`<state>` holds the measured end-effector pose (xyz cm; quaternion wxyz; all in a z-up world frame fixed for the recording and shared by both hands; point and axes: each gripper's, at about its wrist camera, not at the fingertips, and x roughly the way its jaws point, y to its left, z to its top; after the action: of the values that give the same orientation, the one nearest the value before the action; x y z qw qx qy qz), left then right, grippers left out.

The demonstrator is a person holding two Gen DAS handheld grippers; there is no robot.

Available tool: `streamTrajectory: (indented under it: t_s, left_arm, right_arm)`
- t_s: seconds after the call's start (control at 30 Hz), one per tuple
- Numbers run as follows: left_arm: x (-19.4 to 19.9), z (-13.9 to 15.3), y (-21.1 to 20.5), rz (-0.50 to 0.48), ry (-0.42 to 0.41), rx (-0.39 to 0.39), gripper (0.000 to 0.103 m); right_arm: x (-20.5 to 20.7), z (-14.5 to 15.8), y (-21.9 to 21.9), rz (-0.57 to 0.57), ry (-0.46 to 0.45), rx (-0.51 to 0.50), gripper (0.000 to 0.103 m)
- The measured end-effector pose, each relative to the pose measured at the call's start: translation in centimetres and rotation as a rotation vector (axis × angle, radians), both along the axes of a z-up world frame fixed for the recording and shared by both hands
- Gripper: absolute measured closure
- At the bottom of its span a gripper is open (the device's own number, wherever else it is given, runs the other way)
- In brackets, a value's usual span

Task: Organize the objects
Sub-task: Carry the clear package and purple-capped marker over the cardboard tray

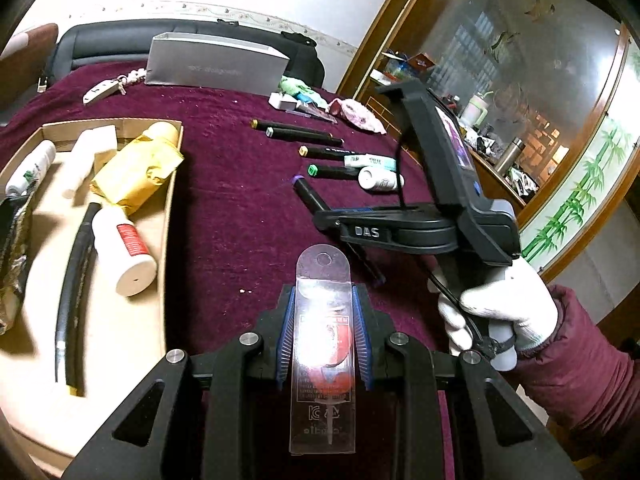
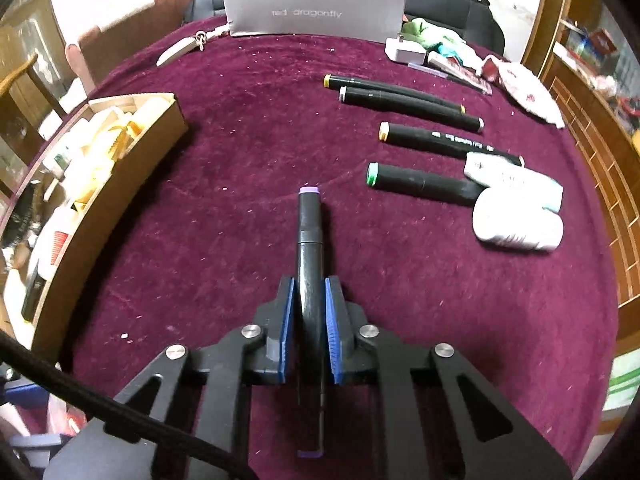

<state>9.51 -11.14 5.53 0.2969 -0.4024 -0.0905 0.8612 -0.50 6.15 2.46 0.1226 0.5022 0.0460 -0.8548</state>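
My left gripper [image 1: 323, 300] is shut on a clear plastic packet with a red label [image 1: 323, 344], held above the maroon tablecloth [image 1: 240, 208] beside a cardboard box [image 1: 170, 216]. My right gripper [image 2: 310, 292] is shut on a black marker with a purple cap [image 2: 309, 236], low over the cloth; it shows in the left wrist view too [image 1: 306, 194]. Several black markers lie in a row: yellow-capped [image 2: 384, 87], grey-capped [image 2: 412, 108], orange-capped [image 2: 432, 140] and green-capped [image 2: 420, 182].
The box holds a yellow bundle [image 1: 136, 168], white bottles [image 1: 124, 252] and a black hose [image 1: 74, 292]. Two white containers [image 2: 518, 220] lie by the markers. A grey "red dragonfly" box [image 2: 316, 10], a white adapter [image 2: 404, 51] and cloths [image 2: 528, 88] sit at the back. A cabinet [image 1: 520, 120] stands right.
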Motion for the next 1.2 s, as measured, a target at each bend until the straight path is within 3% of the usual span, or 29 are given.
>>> streamTrajectory:
  t_s: [0.3,0.5,0.87,1.2]
  left_arm:
    - [1.4,0.8,-1.8,0.036,0.026,0.022,0.080]
    - [2.5,1.7,-3.5,0.075,0.068,0.036,0.080]
    - [2.1,3.2,-10.3,0.245,0.129,0.045,0.079]
    - [-0.4,1.5,-14.6,0.356,0.122,-0.015,0.079]
  right_arm:
    - [2.5,1.7,0.2,0.009,-0.028,-0.183,0.091]
    - [4.5,4.6,-1.2,0.050,0.019,-0.257,0.091]
    - [7.4,9.7,-7.0,0.208,0.067,-0.361,0.090]
    - [6.6,7.9,-12.3,0.296,-0.044,-0.403,0.090]
